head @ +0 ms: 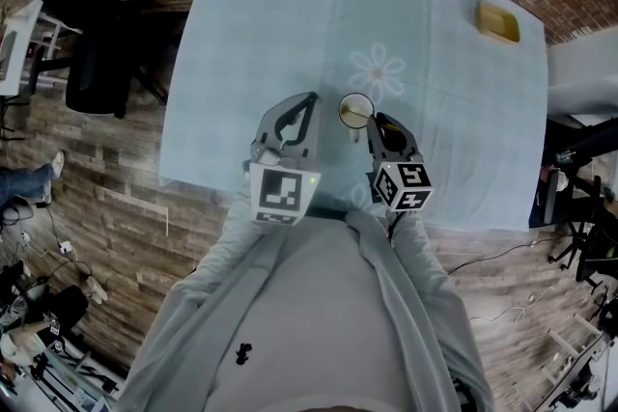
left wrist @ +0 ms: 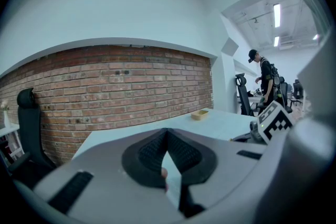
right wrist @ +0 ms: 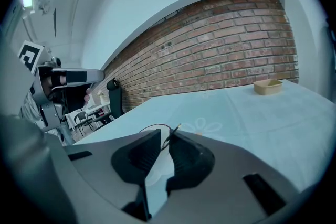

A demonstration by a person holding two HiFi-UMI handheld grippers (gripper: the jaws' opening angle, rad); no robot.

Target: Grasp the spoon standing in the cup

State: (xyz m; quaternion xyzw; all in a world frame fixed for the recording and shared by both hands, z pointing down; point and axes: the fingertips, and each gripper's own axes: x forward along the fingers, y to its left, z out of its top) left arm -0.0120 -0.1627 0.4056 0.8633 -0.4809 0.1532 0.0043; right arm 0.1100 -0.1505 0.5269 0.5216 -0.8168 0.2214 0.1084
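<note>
the right gripper [right wrist: 164, 135], jaws narrowed round but not yet pinching the spoon [right wrist: 174, 131] leaning in the cup [head: 356, 111] at its 11 o'clock, lines up a grip, while the left gripper [left wrist: 167, 134] waits clenched and empty at the cup's 9 o'clock.

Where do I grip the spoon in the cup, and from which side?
Grip the spoon by its thin handle above the rim of the cup, probably from the near side with the right gripper: only that part stands free, and its open jaws flank it.
</note>
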